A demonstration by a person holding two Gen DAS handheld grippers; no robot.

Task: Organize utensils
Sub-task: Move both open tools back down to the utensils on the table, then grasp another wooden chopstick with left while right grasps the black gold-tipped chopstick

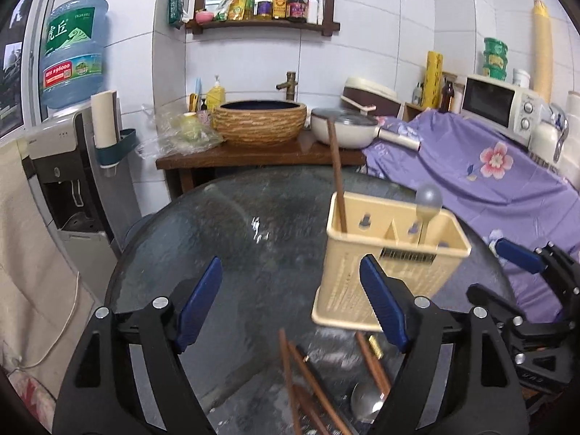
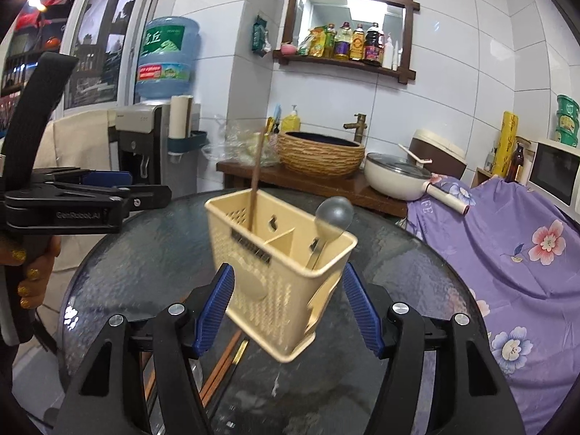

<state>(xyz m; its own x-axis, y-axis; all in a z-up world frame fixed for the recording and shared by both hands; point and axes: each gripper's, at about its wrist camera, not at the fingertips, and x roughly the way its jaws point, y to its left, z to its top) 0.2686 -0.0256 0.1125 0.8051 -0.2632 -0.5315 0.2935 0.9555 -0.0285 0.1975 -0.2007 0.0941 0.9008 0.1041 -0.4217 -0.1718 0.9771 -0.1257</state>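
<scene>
The left gripper (image 1: 290,304) has its blue-padded fingers (image 1: 199,304) spread wide with nothing between them; bare glass shows in the gap. The right-hand pad stands in front of the near lower corner of the cream utensil holder (image 1: 384,253); contact cannot be judged.

The right gripper (image 2: 288,308) has its fingers (image 2: 214,311) parted at a moderate width, flanking the near lower corner of the holder. The pads stand just beside the holder walls; the blur hides whether they press on them.

The utensil holder stands on the round glass table (image 1: 232,239), tilted in the right wrist view. Its left compartment carries one upright brown chopstick (image 1: 337,177). Its right compartment carries a metal spoon (image 1: 427,203), bowl upward.

In front of the holder, toward the grippers, loose brown chopsticks (image 1: 311,388) and a second metal spoon (image 1: 366,402) lie flat on the glass.

Beyond the holder stands a wooden counter (image 1: 253,156) with a woven-pattern basin (image 1: 259,119) and a white lidded pan (image 1: 344,127).
</scene>
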